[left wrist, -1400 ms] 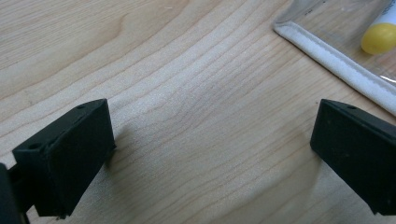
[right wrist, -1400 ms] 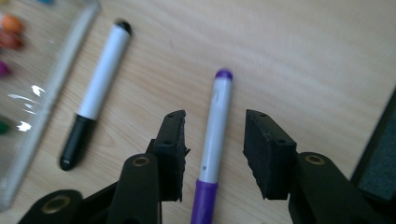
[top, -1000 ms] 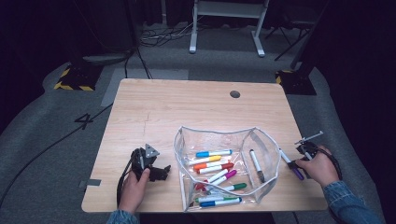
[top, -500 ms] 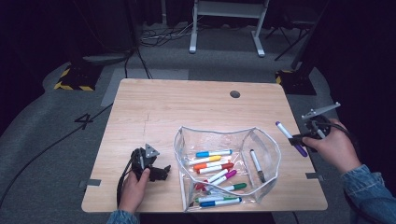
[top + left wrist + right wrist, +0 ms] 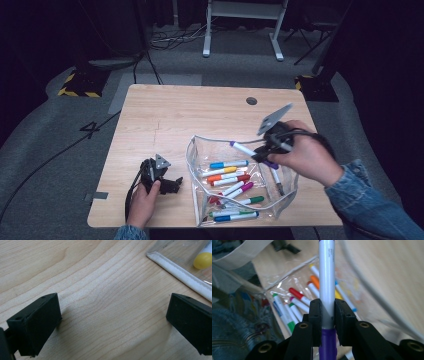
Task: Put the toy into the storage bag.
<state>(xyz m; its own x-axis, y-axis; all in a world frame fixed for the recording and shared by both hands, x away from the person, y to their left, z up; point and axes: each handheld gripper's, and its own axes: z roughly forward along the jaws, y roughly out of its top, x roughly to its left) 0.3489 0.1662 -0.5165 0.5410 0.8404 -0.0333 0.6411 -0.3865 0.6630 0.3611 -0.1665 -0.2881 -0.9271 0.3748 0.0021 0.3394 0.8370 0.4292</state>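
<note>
Firmly, right gripper pinches a smooth cylindrical purple-capped marker.

Pretty dim room overall, the light mostly lands on a light wooden table with rounded corners and a small round cable hole near its far edge. Floor is grey carpet with a "4" marked on it in tape, plus a black cable snaking across. Further back there's a white metal stand with feet, some loose cords, and black-and-yellow hazard striped bases on either side. Background past that is basically black.
</note>
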